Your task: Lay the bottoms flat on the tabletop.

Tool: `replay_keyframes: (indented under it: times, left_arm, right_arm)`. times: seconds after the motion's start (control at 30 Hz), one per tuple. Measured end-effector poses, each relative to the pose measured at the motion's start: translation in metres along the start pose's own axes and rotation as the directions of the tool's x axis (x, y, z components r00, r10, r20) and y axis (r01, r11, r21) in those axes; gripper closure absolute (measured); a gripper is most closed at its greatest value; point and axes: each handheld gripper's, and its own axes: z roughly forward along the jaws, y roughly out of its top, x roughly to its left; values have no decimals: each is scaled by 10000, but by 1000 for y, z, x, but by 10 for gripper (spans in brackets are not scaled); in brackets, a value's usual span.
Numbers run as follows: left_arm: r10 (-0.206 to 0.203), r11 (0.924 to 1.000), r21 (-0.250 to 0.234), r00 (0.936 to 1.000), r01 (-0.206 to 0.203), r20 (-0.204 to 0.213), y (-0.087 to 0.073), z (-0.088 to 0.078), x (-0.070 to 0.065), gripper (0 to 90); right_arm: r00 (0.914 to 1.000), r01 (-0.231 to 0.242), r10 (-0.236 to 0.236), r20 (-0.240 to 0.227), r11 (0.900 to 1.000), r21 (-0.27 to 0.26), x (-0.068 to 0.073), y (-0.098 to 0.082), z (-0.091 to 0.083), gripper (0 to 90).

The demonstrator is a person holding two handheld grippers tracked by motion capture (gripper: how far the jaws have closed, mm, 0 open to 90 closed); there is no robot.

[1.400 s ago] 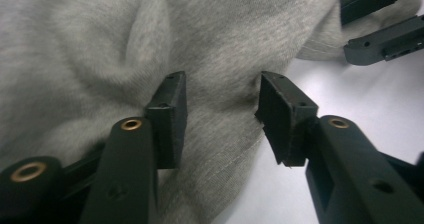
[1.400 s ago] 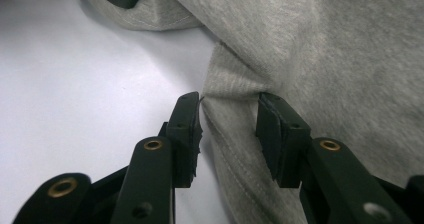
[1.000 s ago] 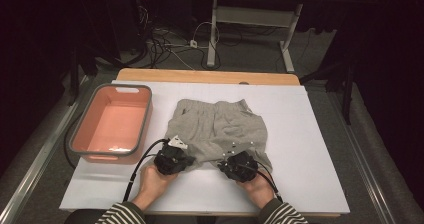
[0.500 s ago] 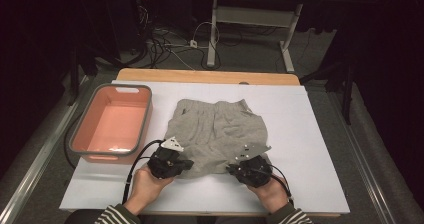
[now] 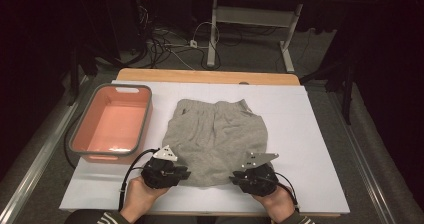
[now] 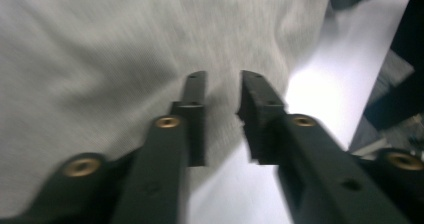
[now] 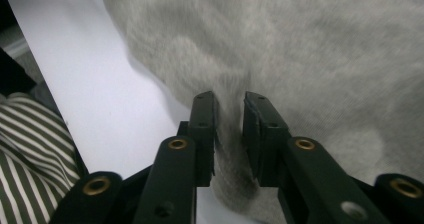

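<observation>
Your table [image 5: 320, 134] carries a white sheet, which leaves the grey shorts [image 5: 216, 136] a flat surface to lie spread on at its middle, waistband at the far side and hem toward you. The pink tub [image 5: 145, 115] waits at the left, just apart from the cloth, likely where the shorts will end up. Your 2 grippers sit at the near hem corners, spaced to control that whole edge. The left gripper [image 6: 222, 91] has just been opening; its jaws stand apart over the fabric, nothing pinched. The right gripper [image 7: 230, 111] has just been opening too, a fold standing loose in its narrow gap.
</observation>
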Motion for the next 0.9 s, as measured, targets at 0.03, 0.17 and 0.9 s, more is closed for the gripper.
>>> replay_keyframes:
  times: [0.03,0.17,0.9]
  left_arm:
    - [-77,9999,-107,10000,76,-62,0,-1,1,619]
    - [-54,9999,-157,9983,45,-585,-1,-3,6,555]
    - [-683,9954,594,9922,748,-1046,-1,20,34,496]
  right_arm:
    - [9999,-36,38,115,9998,-220,-1,1,-4,711]
    - [9959,-540,579,698,9969,-570,-15,-4,-20,698]
    - [9220,-3152,3105,2314,9489,-174,-87,-45,-20,710]
